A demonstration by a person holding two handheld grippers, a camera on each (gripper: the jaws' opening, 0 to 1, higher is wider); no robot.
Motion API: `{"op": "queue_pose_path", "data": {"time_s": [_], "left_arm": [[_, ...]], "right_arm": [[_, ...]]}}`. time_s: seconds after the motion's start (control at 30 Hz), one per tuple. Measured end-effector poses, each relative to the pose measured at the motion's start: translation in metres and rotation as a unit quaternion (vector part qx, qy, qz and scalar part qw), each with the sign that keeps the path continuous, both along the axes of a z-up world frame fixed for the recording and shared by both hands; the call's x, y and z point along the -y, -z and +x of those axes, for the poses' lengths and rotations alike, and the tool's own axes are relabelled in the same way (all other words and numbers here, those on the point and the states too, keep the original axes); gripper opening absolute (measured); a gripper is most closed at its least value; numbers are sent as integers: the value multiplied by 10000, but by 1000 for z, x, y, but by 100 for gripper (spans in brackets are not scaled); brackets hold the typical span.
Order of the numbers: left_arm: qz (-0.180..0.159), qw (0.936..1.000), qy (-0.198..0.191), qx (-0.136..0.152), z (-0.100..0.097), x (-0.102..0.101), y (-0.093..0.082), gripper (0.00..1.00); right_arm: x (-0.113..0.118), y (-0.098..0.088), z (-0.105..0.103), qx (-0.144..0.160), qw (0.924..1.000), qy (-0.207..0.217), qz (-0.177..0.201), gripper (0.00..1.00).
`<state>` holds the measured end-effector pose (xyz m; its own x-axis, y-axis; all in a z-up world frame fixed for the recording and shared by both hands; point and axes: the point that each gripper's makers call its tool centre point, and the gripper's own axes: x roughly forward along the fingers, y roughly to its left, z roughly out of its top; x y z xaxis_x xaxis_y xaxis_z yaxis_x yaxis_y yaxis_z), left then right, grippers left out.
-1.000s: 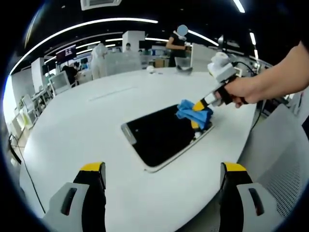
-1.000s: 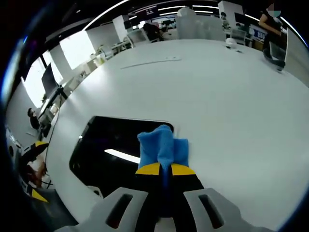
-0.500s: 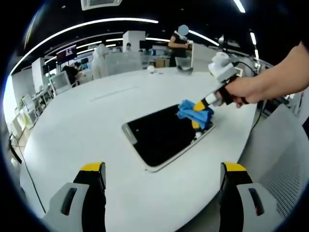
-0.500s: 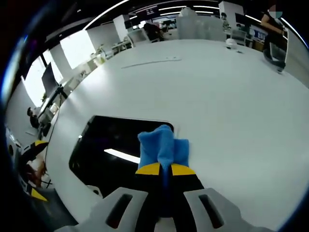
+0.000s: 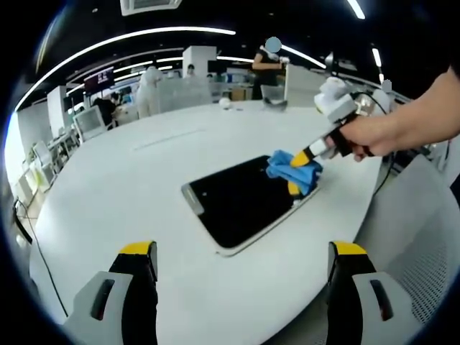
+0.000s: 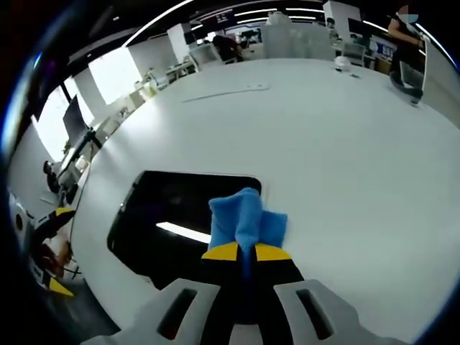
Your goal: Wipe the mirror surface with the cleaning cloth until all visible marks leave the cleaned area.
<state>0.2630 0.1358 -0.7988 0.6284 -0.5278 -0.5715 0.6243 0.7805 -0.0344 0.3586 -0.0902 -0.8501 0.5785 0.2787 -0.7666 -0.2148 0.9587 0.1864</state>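
Right gripper (image 5: 298,159), fingers clenched on blue cloth (image 6: 244,223), slides slightly toward mirror (image 5: 241,201) edge versus 1 s ago. Wiping mid-stroke. Left gripper (image 5: 241,251) fingers spread, idle above desk (image 5: 129,180).

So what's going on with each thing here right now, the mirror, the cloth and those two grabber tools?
Mirror: lying flat on the white table, dark face up.
Cleaning cloth: bunched, pinched in the right gripper, pressed on the mirror near one edge.
Right gripper: shut on the cloth, held by a person's hand.
Left gripper: open, holding nothing, held back from the mirror.
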Motion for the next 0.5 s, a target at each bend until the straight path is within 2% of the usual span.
{"op": "queue_pose_path", "data": {"time_s": [0.5], "left_arm": [[9,10000,31,6,0,1,0,99]], "right_arm": [[4,2,-15,-72,10000,-1,13,1]]}}
